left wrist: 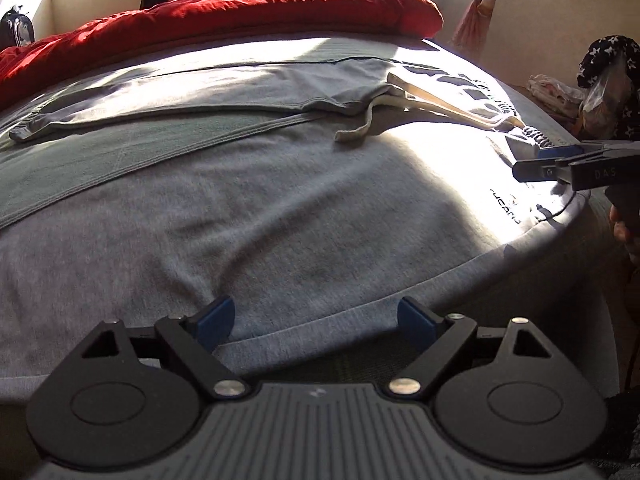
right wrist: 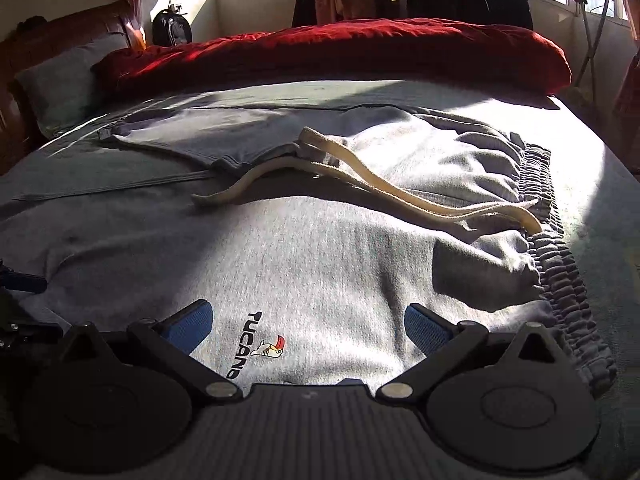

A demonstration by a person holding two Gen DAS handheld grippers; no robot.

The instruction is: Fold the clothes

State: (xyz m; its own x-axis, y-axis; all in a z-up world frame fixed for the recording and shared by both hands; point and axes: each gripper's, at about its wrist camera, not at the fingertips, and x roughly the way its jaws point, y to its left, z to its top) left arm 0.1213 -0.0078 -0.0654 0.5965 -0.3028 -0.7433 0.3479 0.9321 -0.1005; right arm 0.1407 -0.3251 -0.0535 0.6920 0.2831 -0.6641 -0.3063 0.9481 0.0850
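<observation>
A pair of grey cotton sweatpants (right wrist: 320, 248) with cream drawstrings (right wrist: 380, 188) lies spread on the bed, directly ahead of both tools. The left gripper (left wrist: 314, 322) stands spread, its 2 blue pads over the near fabric edge, pinching nothing. The right gripper (right wrist: 308, 326) is spread too, flanking the printed logo (right wrist: 256, 344). A red duvet (right wrist: 340, 52) lies beyond.

We see sweatpants (right wrist: 320, 264) spread on bed (right wrist: 592, 184), drawstrings (right wrist: 380, 188) on top, duvet (right wrist: 340, 48) behind, pillow (right wrist: 60, 80) far left.

A red duvet (right wrist: 340, 52) lies bunched across the bed's (right wrist: 592, 168) far side, a grey pillow (right wrist: 68, 80) at its left.
</observation>
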